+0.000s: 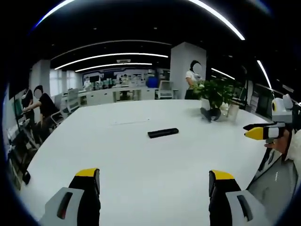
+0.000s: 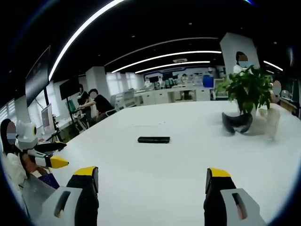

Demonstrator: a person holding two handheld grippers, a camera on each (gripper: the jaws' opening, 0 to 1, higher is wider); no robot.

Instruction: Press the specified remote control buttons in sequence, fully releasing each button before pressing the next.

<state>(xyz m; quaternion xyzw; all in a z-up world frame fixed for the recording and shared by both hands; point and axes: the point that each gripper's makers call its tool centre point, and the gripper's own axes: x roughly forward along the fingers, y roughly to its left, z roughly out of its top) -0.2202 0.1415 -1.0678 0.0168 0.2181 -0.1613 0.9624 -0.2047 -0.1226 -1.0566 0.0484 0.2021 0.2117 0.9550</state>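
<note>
Both tongs (image 1: 154, 181) agape; remote (image 1: 163, 133) lies crosswise.

A leafy green potted plant (image 2: 247, 89) stands at two o'clock on the large white table (image 2: 178, 155), a dark curved object (image 2: 236, 123) at its base; seated people (image 2: 91, 101) occupy ten o'clock.

My right gripper (image 2: 150, 188) hung above the near edge of the white table (image 2: 188, 155), jaws spread wide, nothing between them. The black remote control (image 2: 153, 140) lay flat farther out, untouched. A potted plant (image 2: 247, 89) stood far right. The left gripper (image 2: 52, 155) poked in from the left.
</note>
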